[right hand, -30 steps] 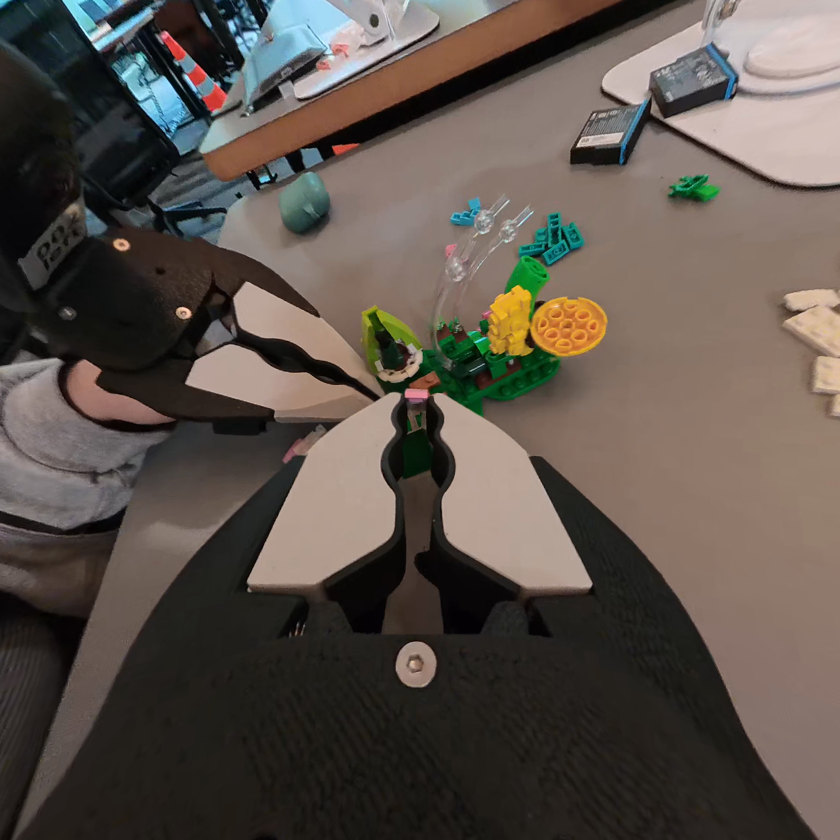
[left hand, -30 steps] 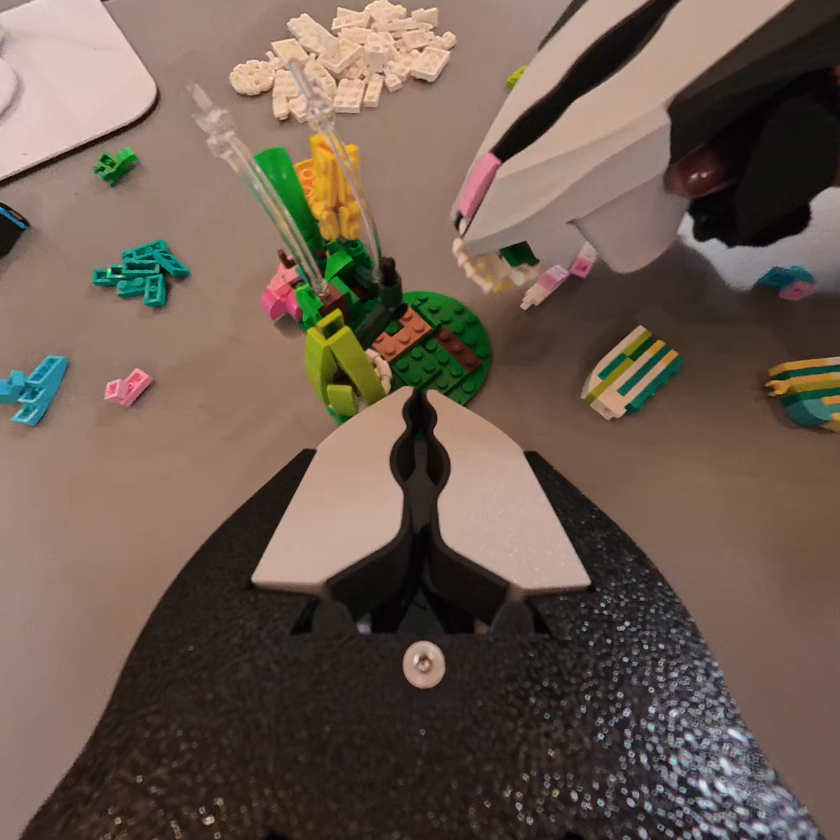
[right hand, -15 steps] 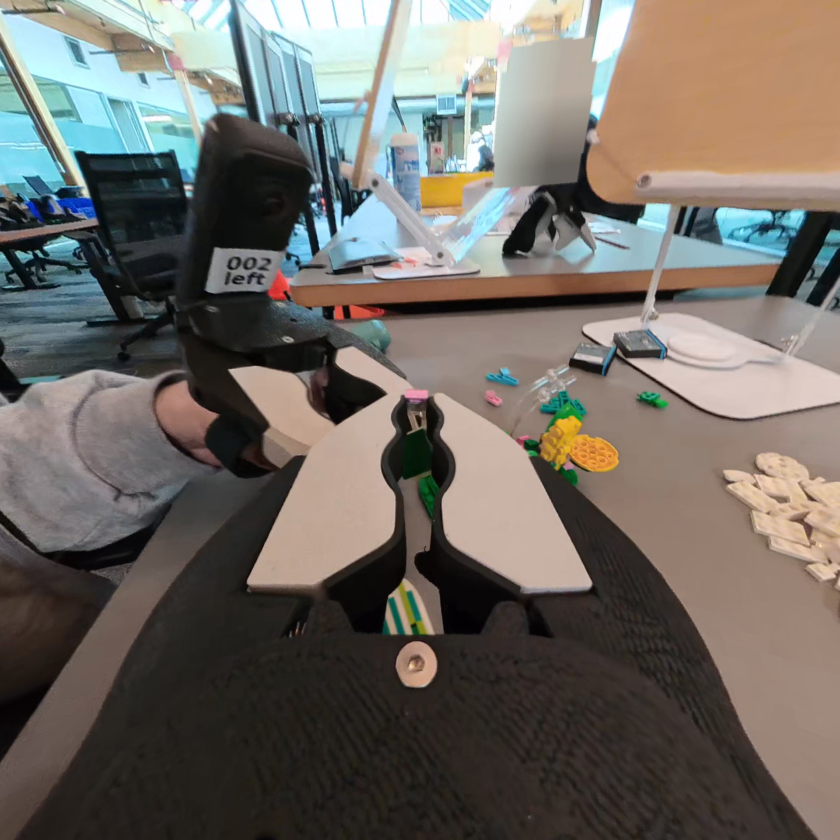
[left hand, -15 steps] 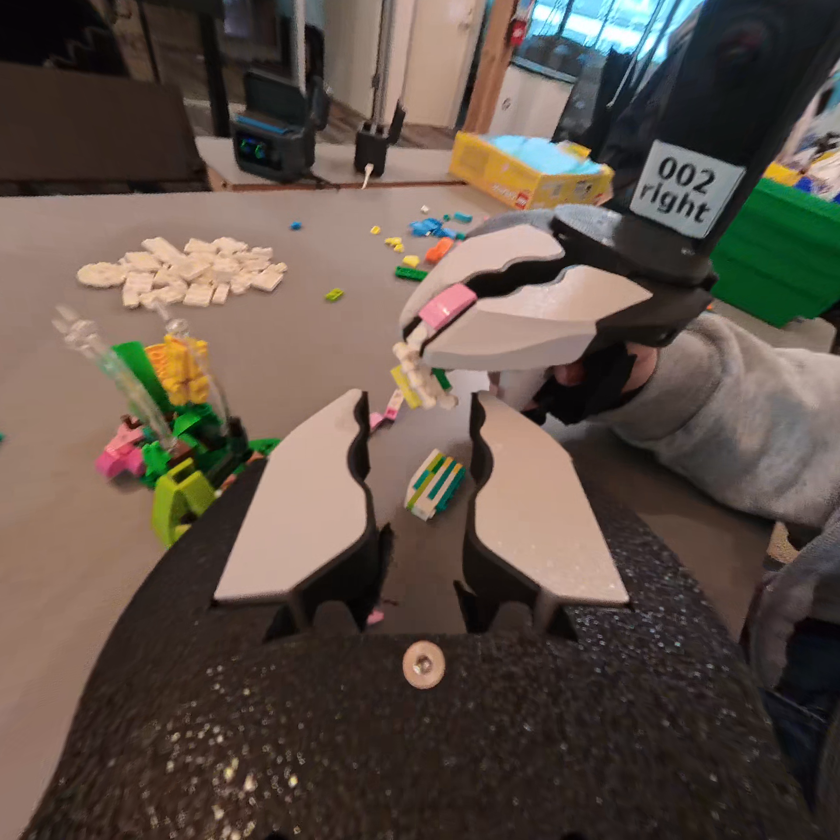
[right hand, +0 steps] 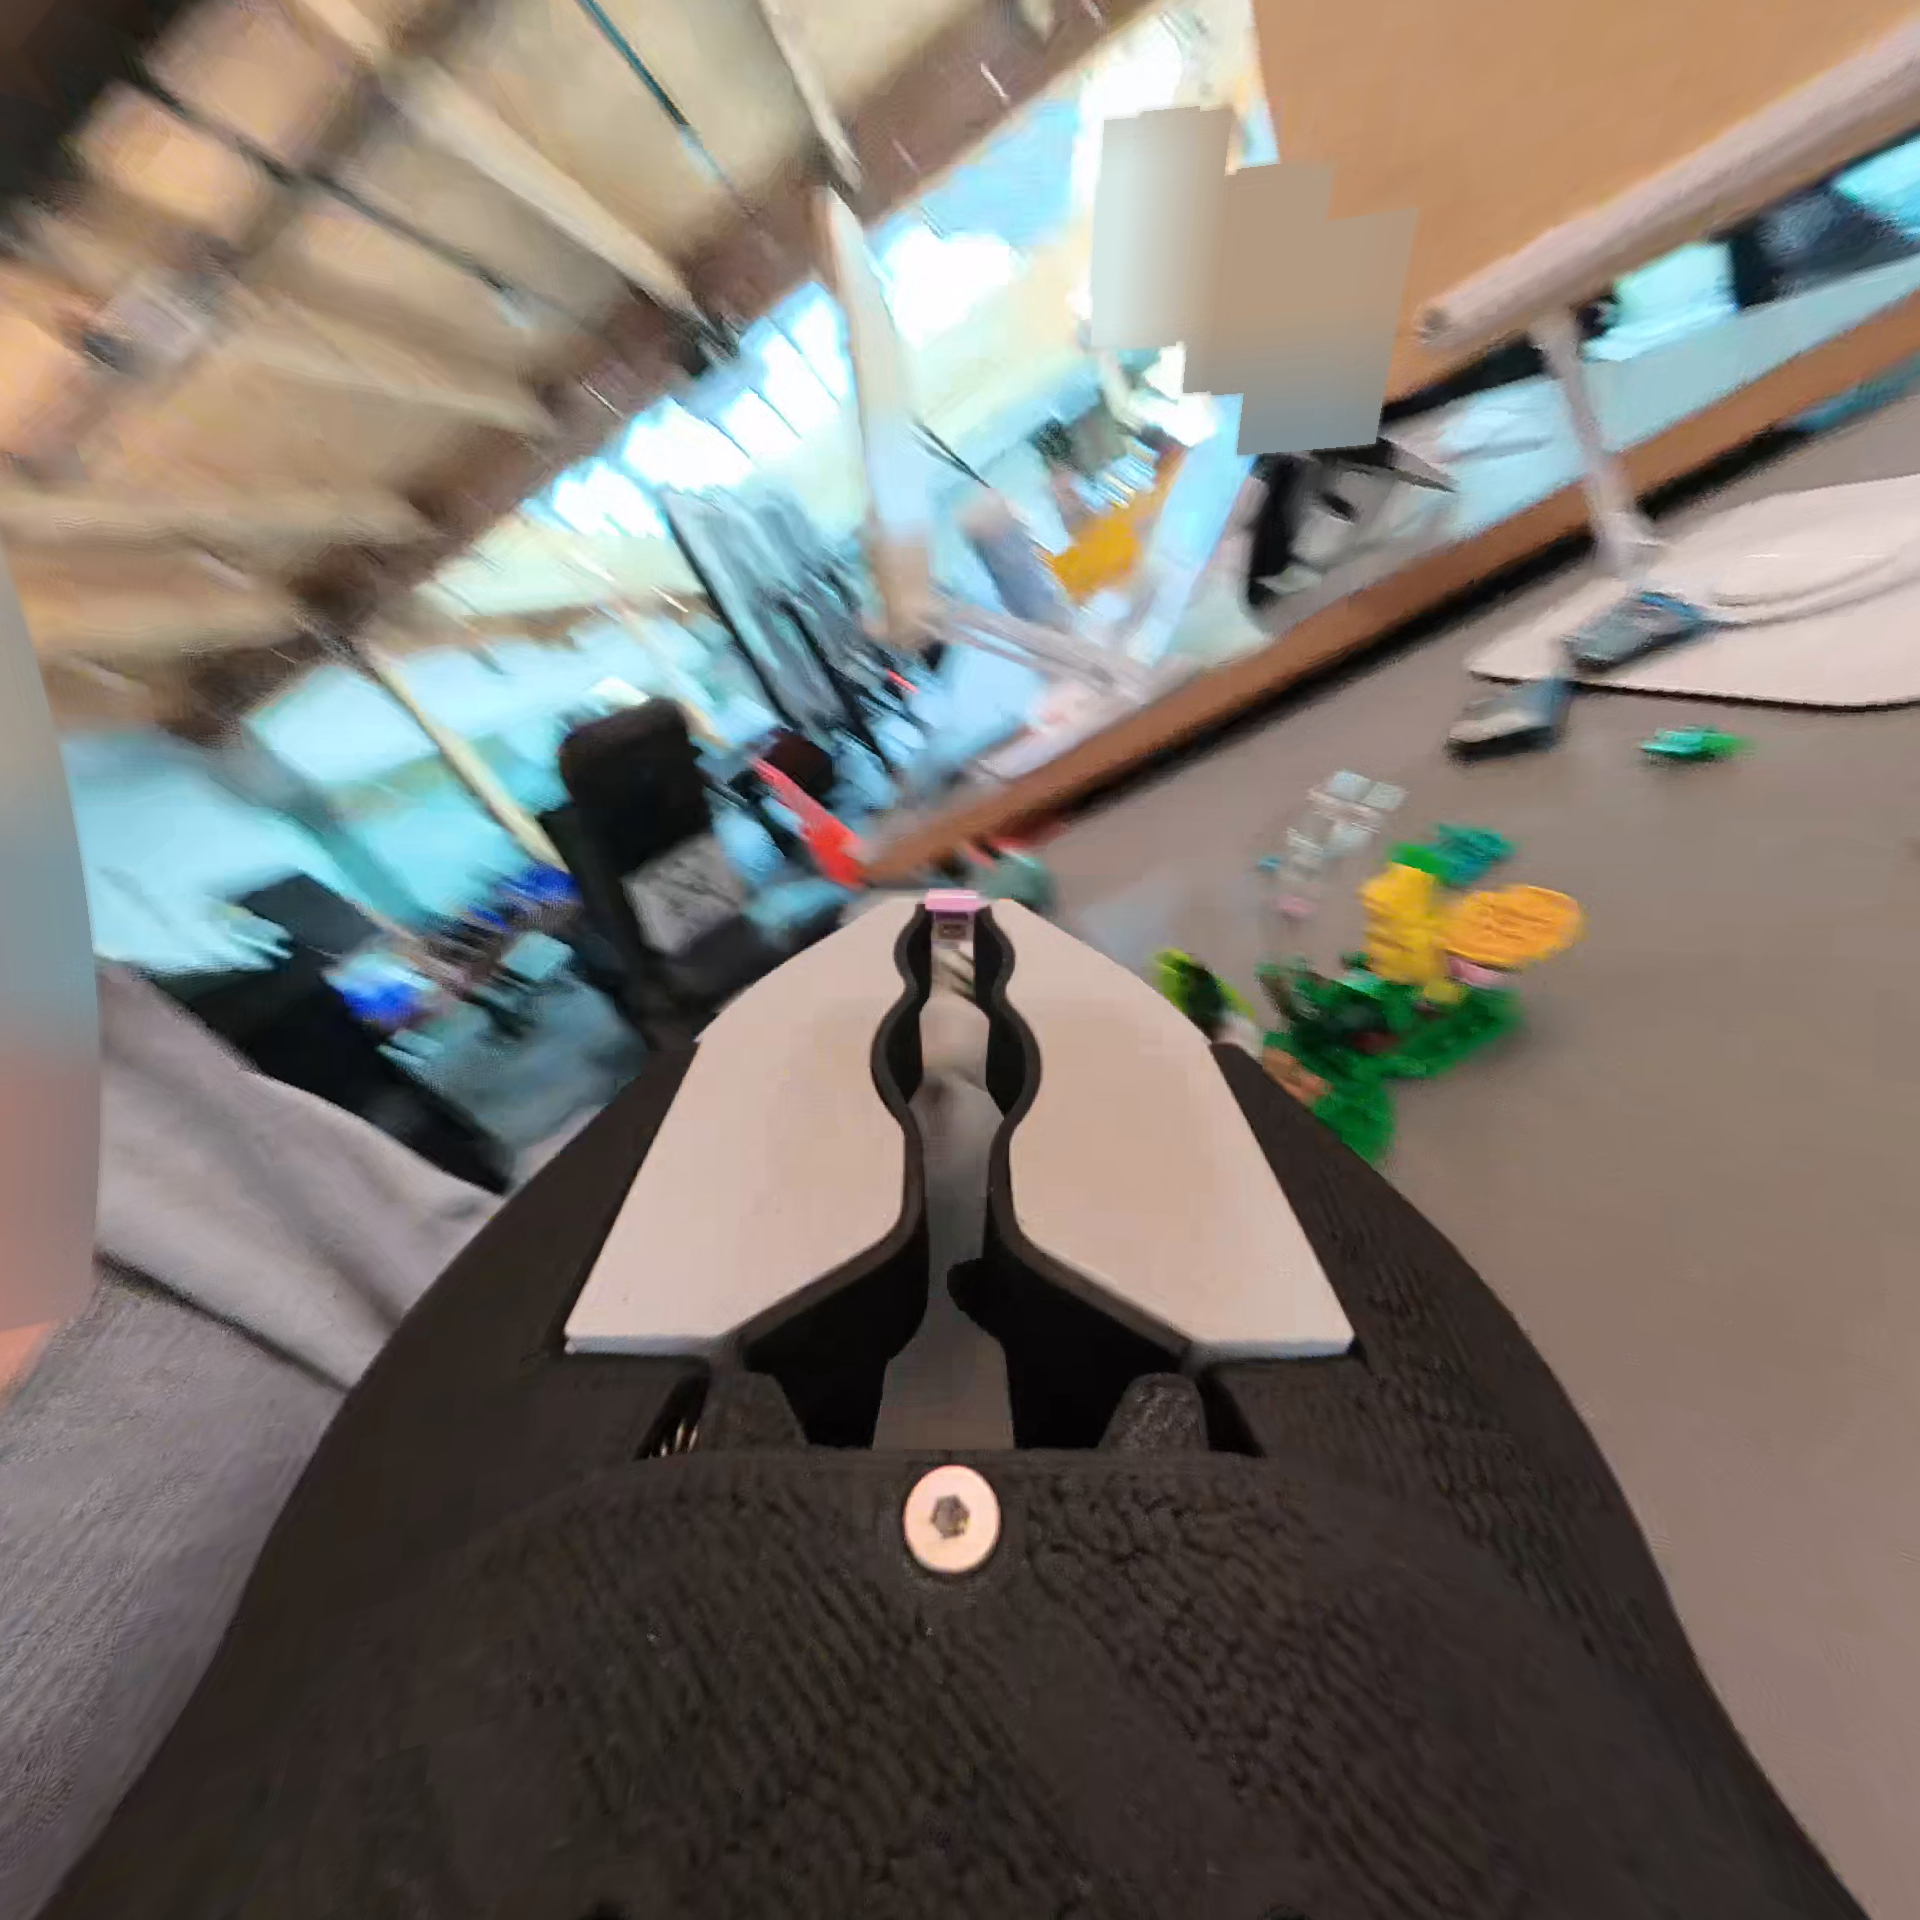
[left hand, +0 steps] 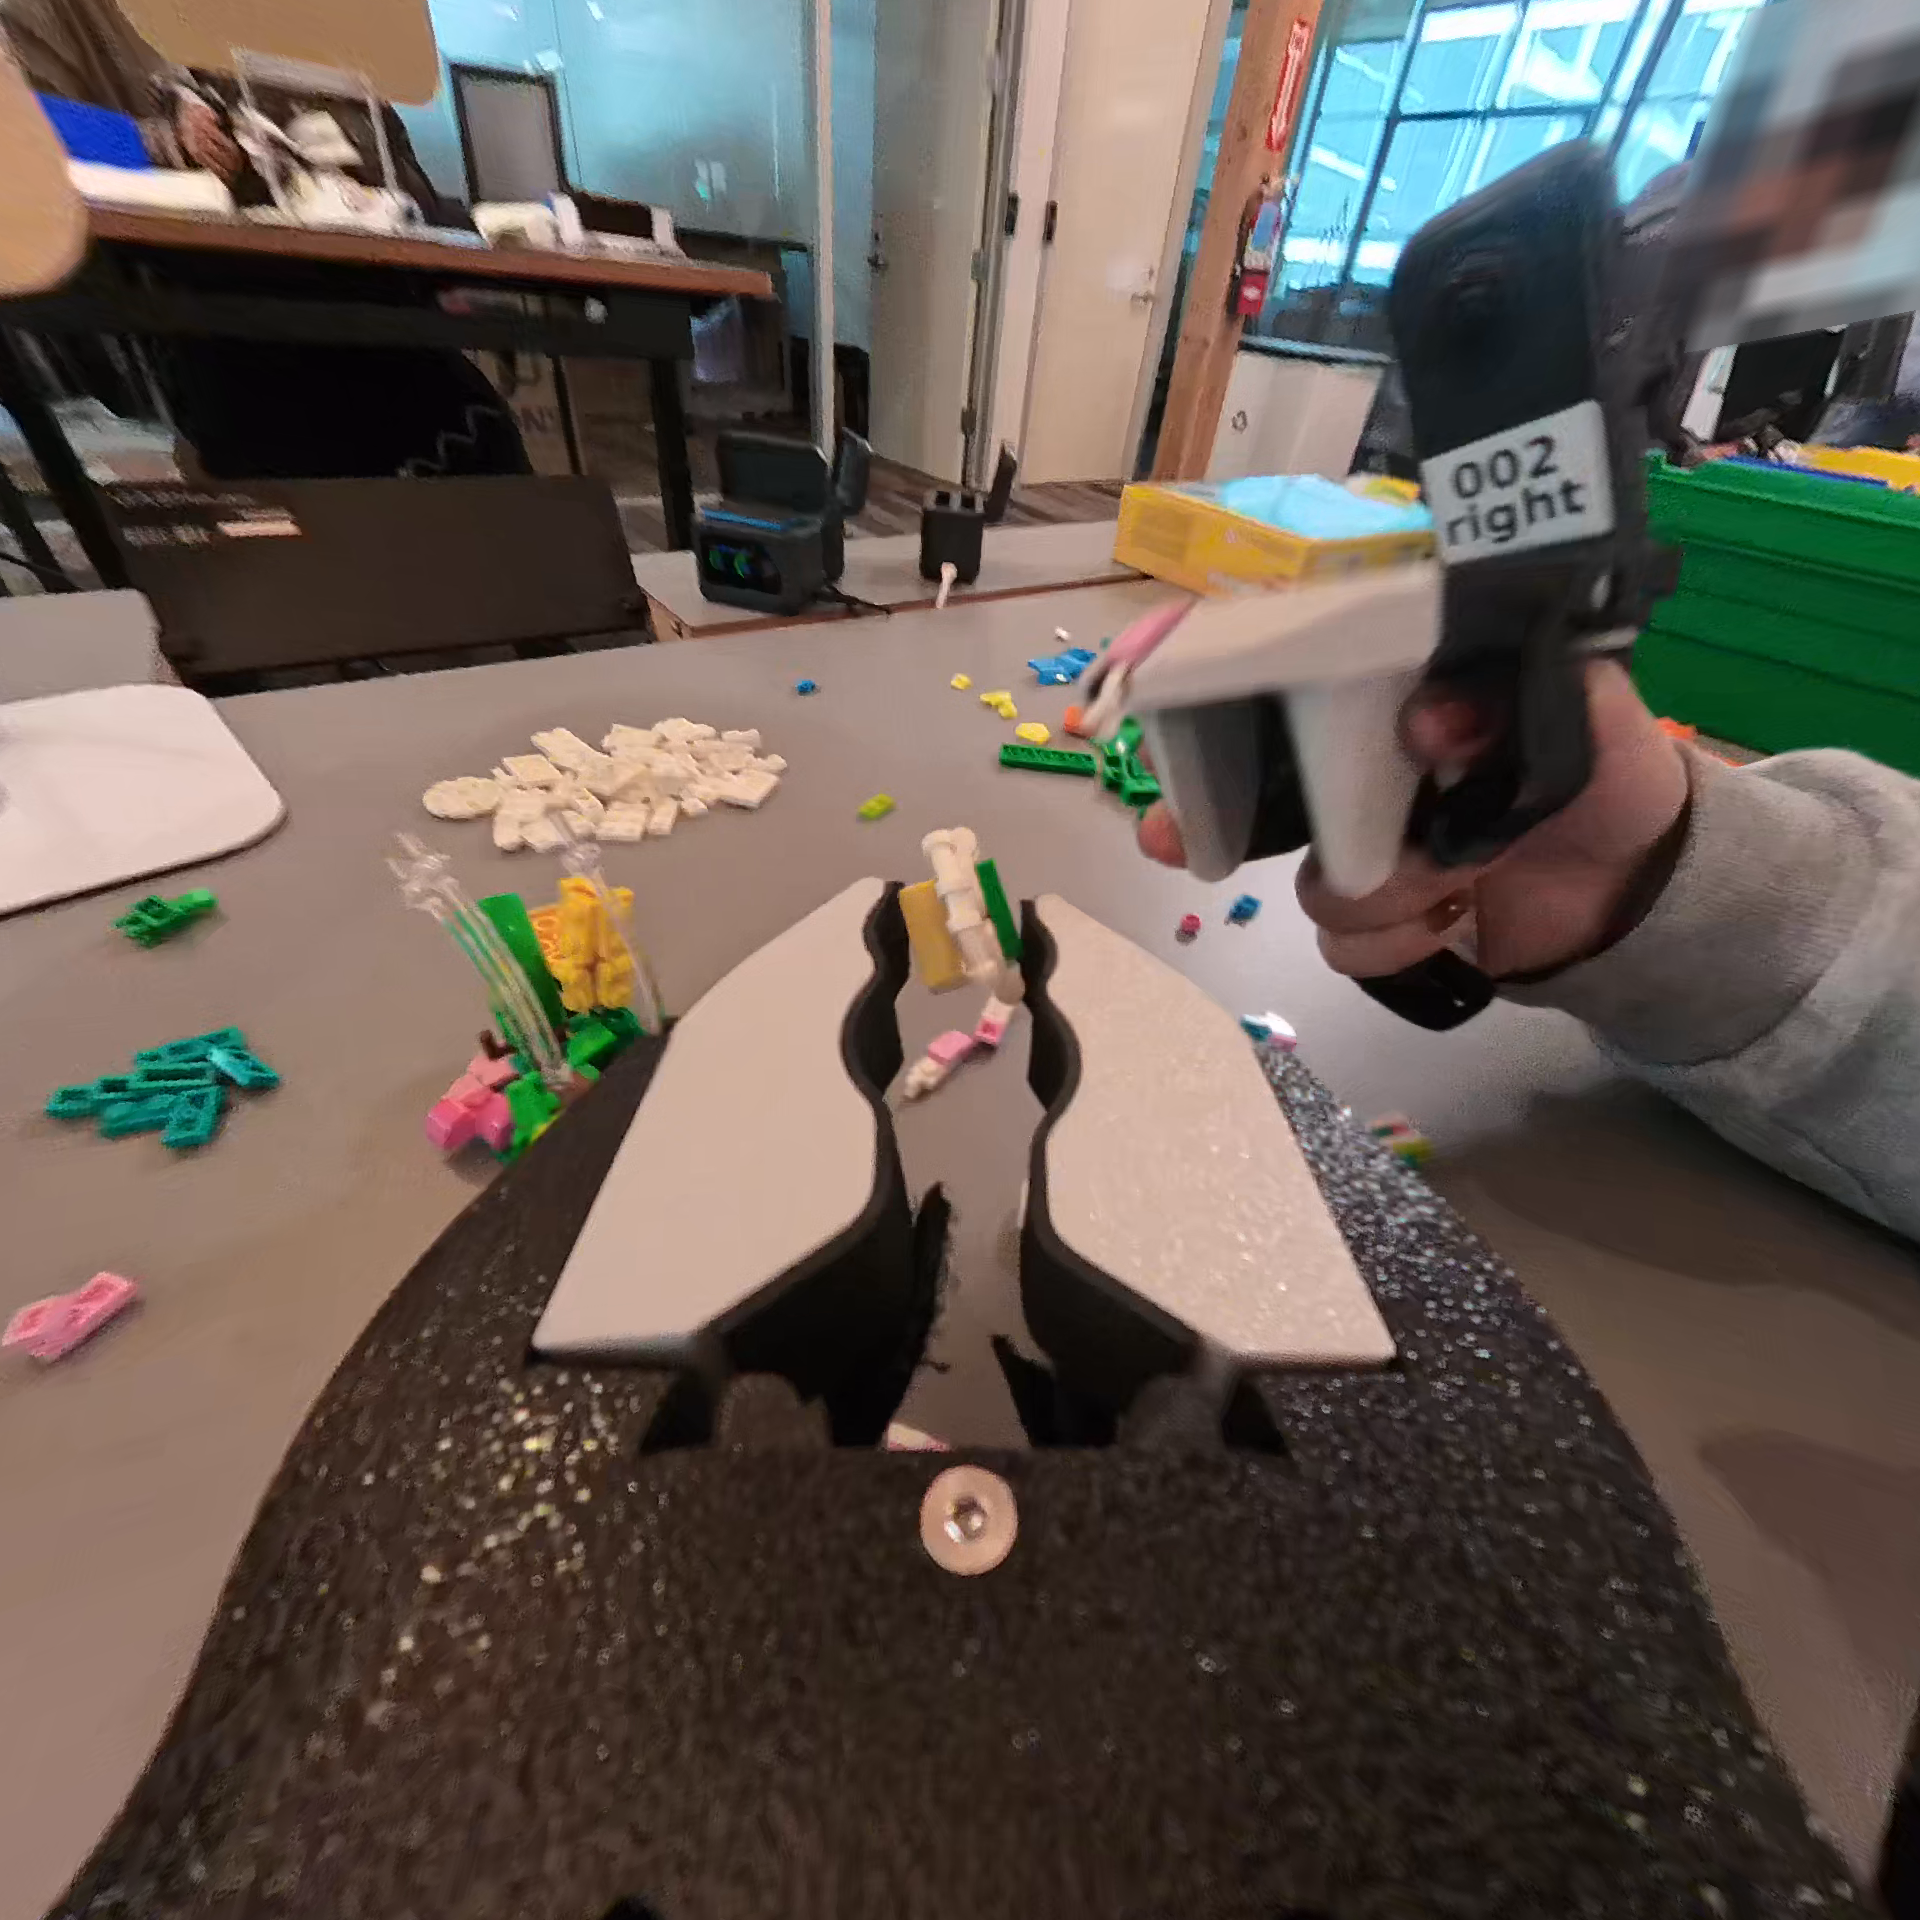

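Note:
My left gripper (left hand: 956,925) is shut on a small yellow, white and green brick assembly (left hand: 951,920) and holds it above the grey table (left hand: 312,1299). The yellow side lies on the left pad and the green side on the right pad. My right gripper (right hand: 954,920) is shut on a small pink brick (right hand: 954,902) at its tips. In the left wrist view it (left hand: 1117,665) is raised at the upper right in a person's hand (left hand: 1455,883), apart from the assembly. A flower brick model (left hand: 540,997) stands left of my left gripper; it also shows, blurred, in the right wrist view (right hand: 1392,997).
A pile of white bricks (left hand: 613,779) lies behind the model. Teal pieces (left hand: 166,1086), a pink piece (left hand: 68,1314) and a green piece (left hand: 166,914) lie at the left. Small pink and white pieces (left hand: 951,1055) lie under my left jaws. A white mat (left hand: 114,790) is at the far left. One gripper's finger ends stand about 5 cm off the other's. The pink piece (left hand: 68,1314) is about 20 cm from my left fingertips and 25 cm from my right.
My left gripper opened, swung right and shut on the yellow, white and green assembly that the right gripper held. The right gripper pulled away up and right, keeping only the pink brick.

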`<state>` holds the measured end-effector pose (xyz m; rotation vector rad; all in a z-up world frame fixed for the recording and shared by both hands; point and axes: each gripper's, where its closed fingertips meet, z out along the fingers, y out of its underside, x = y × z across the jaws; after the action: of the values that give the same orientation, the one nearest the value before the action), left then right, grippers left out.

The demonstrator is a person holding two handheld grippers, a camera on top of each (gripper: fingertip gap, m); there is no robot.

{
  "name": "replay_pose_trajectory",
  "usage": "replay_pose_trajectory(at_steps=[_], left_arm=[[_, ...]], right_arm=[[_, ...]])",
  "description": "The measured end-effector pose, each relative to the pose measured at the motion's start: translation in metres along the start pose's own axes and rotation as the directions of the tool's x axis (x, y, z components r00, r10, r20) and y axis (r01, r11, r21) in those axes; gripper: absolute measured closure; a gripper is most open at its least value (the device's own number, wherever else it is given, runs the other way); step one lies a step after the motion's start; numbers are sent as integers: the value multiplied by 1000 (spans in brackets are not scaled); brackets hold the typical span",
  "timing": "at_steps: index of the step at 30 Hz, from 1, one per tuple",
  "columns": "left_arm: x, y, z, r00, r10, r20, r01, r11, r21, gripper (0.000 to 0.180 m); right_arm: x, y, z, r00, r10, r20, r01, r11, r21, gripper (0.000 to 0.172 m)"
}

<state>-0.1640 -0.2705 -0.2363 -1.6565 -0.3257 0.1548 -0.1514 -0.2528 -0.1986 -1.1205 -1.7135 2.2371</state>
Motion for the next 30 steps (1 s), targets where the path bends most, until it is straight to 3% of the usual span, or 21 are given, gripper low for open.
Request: replay_pose_trajectory(at_steps=[2,5,10,15,18,21,24,27,30], left_arm=[[-9,-6,-4,997,40,72,-43,998,42,159],[-34,-14,-19,959,120,258,-148,985,93,158],[-77,-19,-55,841,165,515,-246,965,92,159],[-98,-28,-84,752,136,644,-300,942,150,159],[-106,-25,-90,755,74,651,-245,953,176,159],[-115,-11,-86,757,112,644,-188,981,51,159],[-111,20,-66,871,38,489,41,988,-150,159],[-87,55,-55,931,-169,323,279,901,-333,159],[-76,84,-57,926,-227,302,355,798,-488,158]], right_arm=[[31,13,-9,950,-237,-202,204,964,-172,165],[62,34,-26,801,-524,-291,365,811,-456,165],[82,65,-43,641,-752,-157,457,537,-709,165],[86,69,-46,443,-896,-24,559,297,-775,165],[87,61,-42,322,-946,-19,604,221,-765,165],[83,42,-37,177,-982,-67,673,170,-720,165],[79,28,-36,5,-997,-83,712,62,-699,165],[78,27,-34,-118,-992,-48,715,-51,-697,166],[80,35,-33,-173,-985,14,699,-132,-703,166]])
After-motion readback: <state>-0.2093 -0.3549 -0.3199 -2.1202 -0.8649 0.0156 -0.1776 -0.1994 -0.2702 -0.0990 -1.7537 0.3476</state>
